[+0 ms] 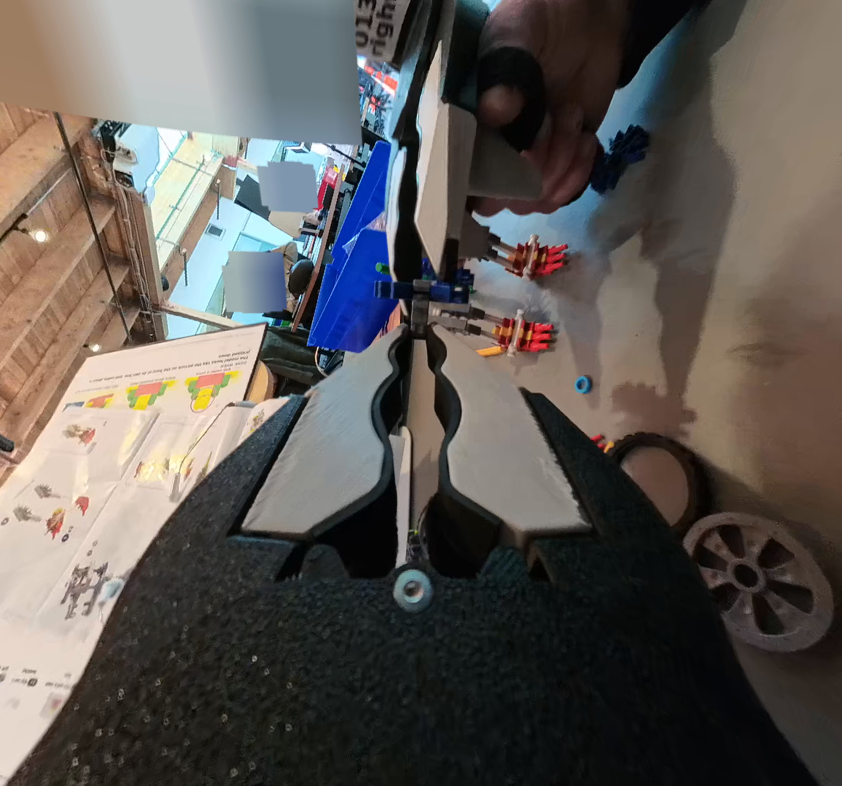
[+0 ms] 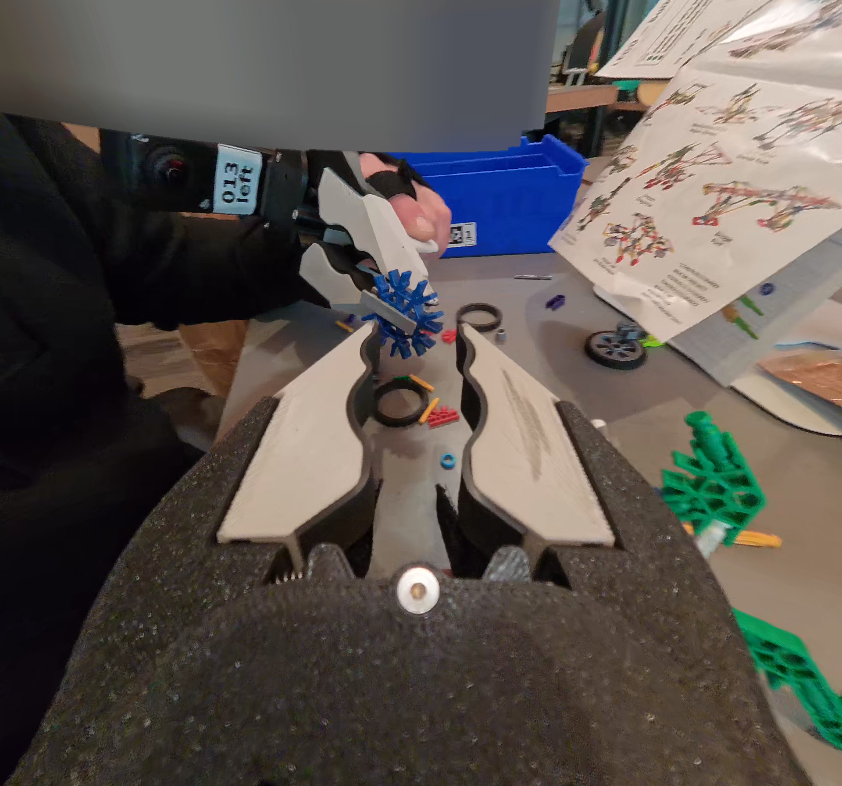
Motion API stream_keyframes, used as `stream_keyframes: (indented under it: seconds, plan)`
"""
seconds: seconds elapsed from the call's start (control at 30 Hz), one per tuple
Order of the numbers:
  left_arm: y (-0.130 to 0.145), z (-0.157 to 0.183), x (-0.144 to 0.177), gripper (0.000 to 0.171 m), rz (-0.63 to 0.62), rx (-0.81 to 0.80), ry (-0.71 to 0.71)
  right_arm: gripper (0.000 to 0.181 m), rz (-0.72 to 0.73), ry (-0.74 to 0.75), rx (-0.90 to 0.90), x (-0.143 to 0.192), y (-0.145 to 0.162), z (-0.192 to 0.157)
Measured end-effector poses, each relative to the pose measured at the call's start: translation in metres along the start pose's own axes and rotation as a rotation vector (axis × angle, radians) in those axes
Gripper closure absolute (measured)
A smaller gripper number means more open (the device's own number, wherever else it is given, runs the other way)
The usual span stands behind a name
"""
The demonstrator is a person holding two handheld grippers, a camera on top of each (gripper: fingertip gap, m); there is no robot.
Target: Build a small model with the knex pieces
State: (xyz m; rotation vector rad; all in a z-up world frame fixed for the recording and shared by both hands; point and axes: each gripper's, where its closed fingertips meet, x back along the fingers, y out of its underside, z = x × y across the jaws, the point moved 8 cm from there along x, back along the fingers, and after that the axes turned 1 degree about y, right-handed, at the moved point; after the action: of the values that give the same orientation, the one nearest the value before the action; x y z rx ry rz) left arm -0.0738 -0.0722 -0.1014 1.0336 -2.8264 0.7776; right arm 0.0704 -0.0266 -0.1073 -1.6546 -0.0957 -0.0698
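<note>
Blue snowflake cluster [image 2: 405,315] is clamped edge-on by the left gripper [image 2: 401,308], tilted; right gripper [image 2: 417,345] is held open, empty.

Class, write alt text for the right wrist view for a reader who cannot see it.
The open right gripper hovers above a grey table strewn with small construction-toy pieces. Just ahead, the left gripper is shut on a blue snowflake-shaped connector cluster. A blue bin stands behind.

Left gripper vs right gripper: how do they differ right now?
The left gripper is shut on a blue snowflake-shaped piece; the right gripper is open and holds nothing. The left is tilted down toward the table; the right's fingers frame loose parts lying there. Both share grey fingers on black bodies.
</note>
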Motion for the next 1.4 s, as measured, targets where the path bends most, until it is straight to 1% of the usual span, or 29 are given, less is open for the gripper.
stream_keyframes:
  seconds: [0.07, 0.17, 0.33, 0.4, 0.5, 0.6, 0.8, 0.93, 1.0, 1.13, 1.23, 1.3, 1.33, 1.37, 1.4]
  plan:
    - [-0.003, 0.000, 0.000, 0.166, 0.013, 0.003, 0.006, 0.154, -0.002, -0.050, -0.013, -0.001, 0.001, -0.003]
    - [-0.003, 0.001, 0.001, 0.166, 0.023, 0.016, 0.008, 0.160, 0.000, -0.048, 0.013, 0.000, 0.001, -0.004]
    - [0.000, -0.002, -0.002, 0.166, 0.016, 0.049, -0.021, 0.162, 0.010, 0.031, 0.121, 0.000, -0.001, -0.005]
    - [0.002, -0.001, -0.002, 0.166, 0.010, 0.052, -0.016, 0.162, 0.003, 0.043, 0.131, -0.001, 0.000, -0.005]
    - [0.003, 0.001, -0.002, 0.167, 0.013, 0.050, 0.006, 0.163, 0.053, 0.052, 0.116, 0.001, -0.004, -0.005]
    - [0.003, 0.004, -0.003, 0.167, 0.001, 0.018, 0.016, 0.164, 0.025, 0.020, 0.094, 0.000, -0.002, -0.005]
    - [0.000, 0.006, -0.004, 0.167, 0.010, 0.018, 0.027, 0.167, 0.021, -0.029, 0.072, 0.003, -0.002, -0.007]
    - [0.001, 0.007, -0.004, 0.167, 0.006, 0.019, 0.029, 0.168, 0.013, -0.024, 0.093, 0.003, -0.001, -0.007]
    - [0.000, 0.007, -0.003, 0.167, 0.013, 0.018, 0.031, 0.168, 0.022, -0.038, 0.074, 0.002, -0.001, -0.007]
    - [-0.004, 0.007, 0.002, 0.167, 0.010, -0.043, 0.038, 0.160, 0.037, -0.106, 0.032, 0.002, -0.001, -0.012]
    - [-0.009, 0.008, 0.003, 0.167, 0.024, -0.050, 0.055, 0.157, 0.060, -0.155, -0.003, 0.002, -0.004, -0.014]
    - [-0.012, 0.011, 0.002, 0.167, 0.032, -0.054, 0.060, 0.156, 0.066, -0.161, -0.011, 0.002, -0.005, -0.014]
    - [-0.013, 0.011, 0.002, 0.167, 0.042, -0.043, 0.063, 0.157, 0.053, -0.170, -0.006, 0.002, -0.003, -0.015]
    - [-0.013, 0.011, 0.002, 0.167, 0.047, -0.033, 0.066, 0.164, 0.039, -0.172, 0.006, 0.000, -0.002, -0.017]
    - [-0.012, 0.012, 0.001, 0.167, 0.048, -0.032, 0.072, 0.166, 0.026, -0.171, 0.018, -0.001, 0.000, -0.018]
